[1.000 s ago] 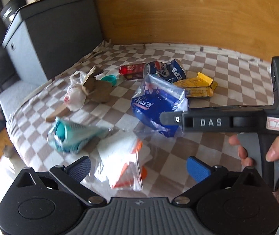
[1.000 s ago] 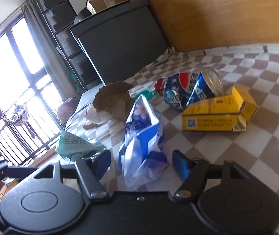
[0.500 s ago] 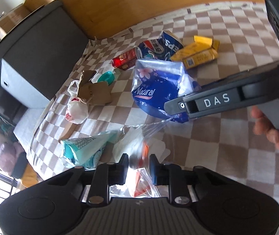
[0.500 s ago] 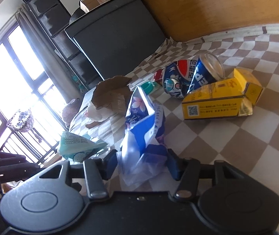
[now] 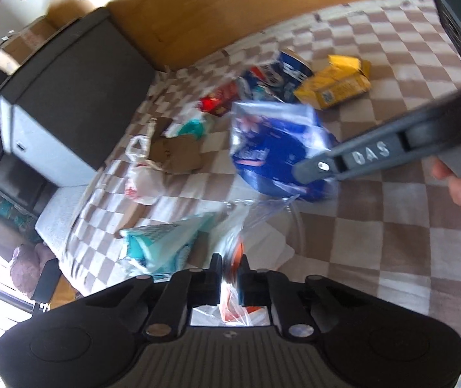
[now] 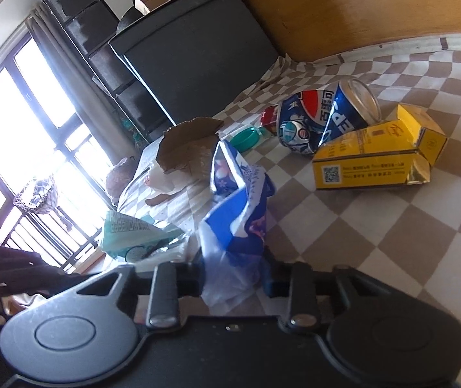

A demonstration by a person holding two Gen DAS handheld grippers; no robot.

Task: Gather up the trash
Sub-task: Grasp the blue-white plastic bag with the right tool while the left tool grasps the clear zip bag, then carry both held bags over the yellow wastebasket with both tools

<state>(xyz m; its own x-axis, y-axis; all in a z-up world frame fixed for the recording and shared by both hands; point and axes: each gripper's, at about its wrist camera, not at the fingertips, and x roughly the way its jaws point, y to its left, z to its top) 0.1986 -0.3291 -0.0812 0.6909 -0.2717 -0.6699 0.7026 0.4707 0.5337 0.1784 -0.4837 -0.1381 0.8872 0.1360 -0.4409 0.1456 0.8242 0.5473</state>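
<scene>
Both claws just closed: our left claw (image 5: 229, 274) now pinches the clear bag (image 5: 249, 226) at the bed's near edge, right claw (image 6: 233, 278) squeezes the blue wrapper (image 6: 236, 213) mid-bed. Both ready to lift.

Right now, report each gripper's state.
Left gripper: just closed, shut on the clear plastic bag.
Right gripper: just closed, shut on the blue wrapper.

Daylight floods in from the window (image 6: 20, 148), blown out to white glare. The left wrist view is smeared by motion blur, worst on the blue bag (image 5: 275, 148); the right is sharper. Fisheye bends the bed's (image 6: 392, 258) checks at the edges.
</scene>
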